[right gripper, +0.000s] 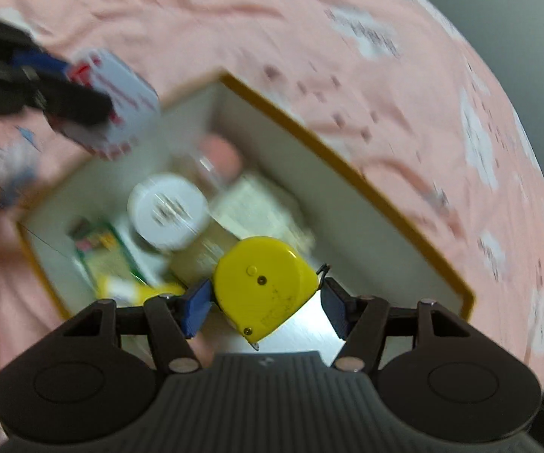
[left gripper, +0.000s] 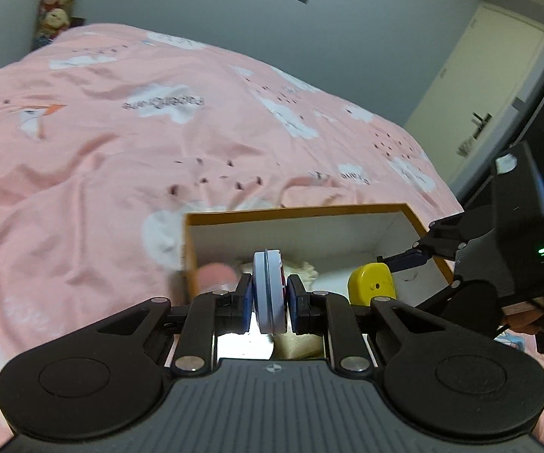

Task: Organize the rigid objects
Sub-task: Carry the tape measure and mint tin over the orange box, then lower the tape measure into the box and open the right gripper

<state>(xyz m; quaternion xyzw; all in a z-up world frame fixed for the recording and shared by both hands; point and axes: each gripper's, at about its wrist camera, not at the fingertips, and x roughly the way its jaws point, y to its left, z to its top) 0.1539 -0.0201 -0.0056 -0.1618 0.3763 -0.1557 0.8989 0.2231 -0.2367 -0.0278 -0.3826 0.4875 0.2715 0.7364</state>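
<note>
An open cardboard box (left gripper: 347, 234) with white inner walls and an orange rim lies on the pink bed; it also shows in the right wrist view (right gripper: 347, 173). My left gripper (left gripper: 269, 300) is shut on a flat round white tin (left gripper: 269, 290), held on edge above the box's near side; the tin shows in the right wrist view (right gripper: 121, 105). My right gripper (right gripper: 266, 302) holds a yellow tape measure (right gripper: 264, 283) between its blue pads, over the box's inside. The tape measure shows in the left wrist view (left gripper: 372, 283).
Inside the box lie a white round lid (right gripper: 168, 209), a green and yellow packet (right gripper: 102, 253), a pink-capped item (right gripper: 221, 154) and pale packets. The pink bedspread (left gripper: 121, 143) with white clouds surrounds the box. A door (left gripper: 479, 102) and plush toys (left gripper: 59, 0) stand beyond the bed.
</note>
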